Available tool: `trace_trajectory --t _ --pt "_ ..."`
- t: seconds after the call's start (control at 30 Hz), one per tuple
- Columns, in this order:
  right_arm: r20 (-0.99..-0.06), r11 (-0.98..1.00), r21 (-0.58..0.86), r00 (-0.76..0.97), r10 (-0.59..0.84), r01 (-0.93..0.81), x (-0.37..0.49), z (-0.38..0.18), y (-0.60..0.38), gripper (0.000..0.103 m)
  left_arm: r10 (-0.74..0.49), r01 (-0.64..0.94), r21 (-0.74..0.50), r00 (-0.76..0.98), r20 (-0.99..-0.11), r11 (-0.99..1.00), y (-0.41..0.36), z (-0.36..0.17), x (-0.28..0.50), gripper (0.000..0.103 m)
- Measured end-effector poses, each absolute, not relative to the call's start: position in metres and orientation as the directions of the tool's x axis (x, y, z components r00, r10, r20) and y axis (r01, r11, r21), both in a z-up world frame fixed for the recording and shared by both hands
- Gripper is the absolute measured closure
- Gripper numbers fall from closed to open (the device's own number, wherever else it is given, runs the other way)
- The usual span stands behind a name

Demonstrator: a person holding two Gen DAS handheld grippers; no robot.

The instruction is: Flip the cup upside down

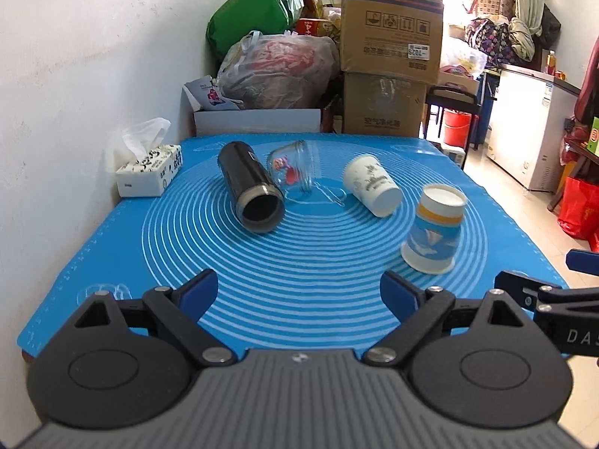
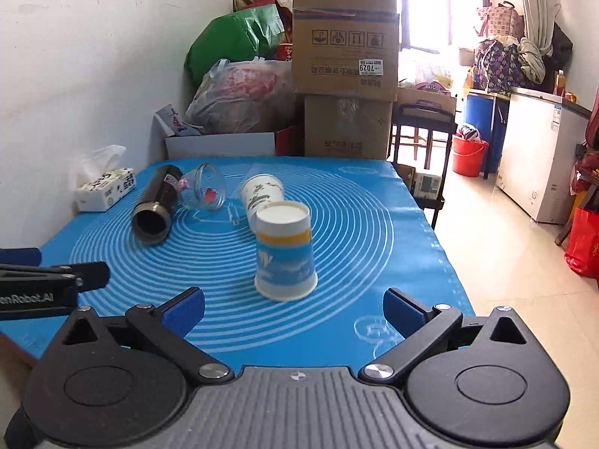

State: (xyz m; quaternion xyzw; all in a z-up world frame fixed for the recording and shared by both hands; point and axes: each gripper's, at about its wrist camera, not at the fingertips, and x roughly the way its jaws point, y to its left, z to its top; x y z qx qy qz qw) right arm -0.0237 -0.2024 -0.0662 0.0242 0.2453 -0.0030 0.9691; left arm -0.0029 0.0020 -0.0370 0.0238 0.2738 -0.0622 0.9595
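Now, paper cup (image 2: 285,250) upright axis, mouth down

Blue paper cup (image 2: 285,251) stands inverted on mat (image 2: 374,232), right gripper (image 2: 294,308) spread wide.

A smooth blue silicone-like mat (image 1: 123,247) with a soft sheen was seen. A blue-printed paper cup (image 2: 283,254) and a white paper cup (image 1: 372,184) looked matt. A glossy black metal flask (image 1: 250,186) and a clear glass jar (image 1: 292,167) were seen. Matt black plastic formed the gripper (image 1: 299,292) links.
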Motion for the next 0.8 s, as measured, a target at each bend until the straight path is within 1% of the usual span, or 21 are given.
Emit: trace_trajectory --t 0.33,0.53,0.8 --pt "-0.437 0.998 0.061 0.899 0.029 -0.002 -0.059 -0.057 -0.204 0.0 -0.108 0.136 0.015 0.839 -0.533 0.991 0.002 -0.04 -0.031 0.01" --pt "-0.437 0.996 0.088 0.899 0.038 0.0 -0.066 -0.055 -0.208 0.0 -0.105 0.139 0.024 0.842 -0.528 0.99 0.0 -0.039 -0.039 0.01" --pt "-0.436 0.997 0.083 0.899 0.034 0.002 -0.071 -0.055 -0.209 0.0 -0.106 0.139 0.021 0.842 -0.529 0.99 0.0 -0.039 -0.042 0.01"
